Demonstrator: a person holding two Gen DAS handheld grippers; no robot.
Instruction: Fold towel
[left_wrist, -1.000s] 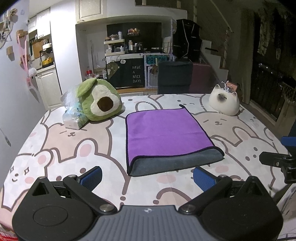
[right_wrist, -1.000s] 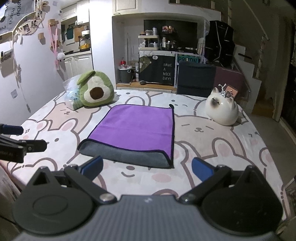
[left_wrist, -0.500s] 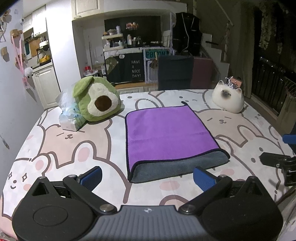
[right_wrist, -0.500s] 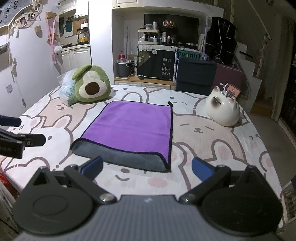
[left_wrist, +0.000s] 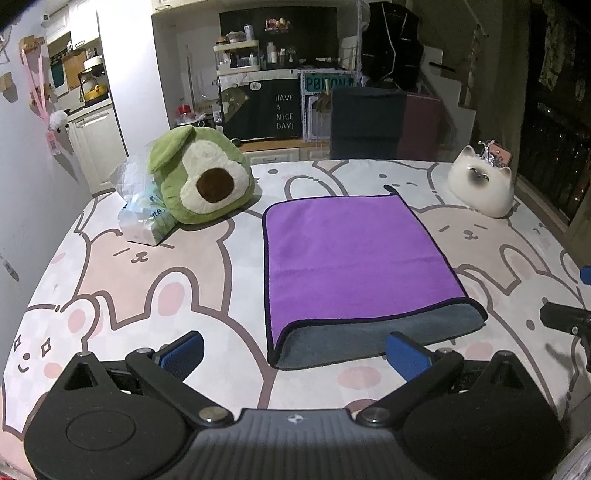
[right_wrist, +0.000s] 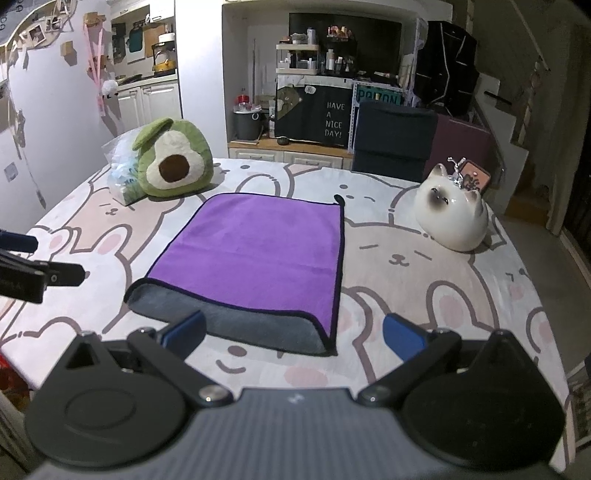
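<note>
Below, in the left wrist view, the left gripper (left_wrist: 293, 350) is seen with its blue-padded fingers (left_wrist: 183, 349) spread wide and nothing held between them. The towel (left_wrist: 354, 254) is laid flat on the bunny-print table cover (left_wrist: 147, 295), folded once, purple face up, with a grey band exposed along its near edge. That near edge lies just ahead of the gap between the fingers, apart from both pads. Only in this view is part of the right gripper (left_wrist: 569, 321) caught, at the right border, over bare cover well to the right of the towel. An avocado plush (left_wrist: 201, 181) and a plastic bag (left_wrist: 144, 210) are set at the far left, a cat figurine (left_wrist: 482, 188) at the far right; bare cover is left on both sides of the towel.

From the right wrist view, the right gripper (right_wrist: 293, 334) is likewise shown wide open and empty. Its left pad (right_wrist: 184, 330) is seen in front of the towel's (right_wrist: 258, 254) grey near edge; whether it is touched cannot be told. A small hanging loop at the towel's far right corner is shown more clearly here, and the left gripper (right_wrist: 40, 278) enters from the left border. The table's right edge and the floor beyond it are visible.
</note>
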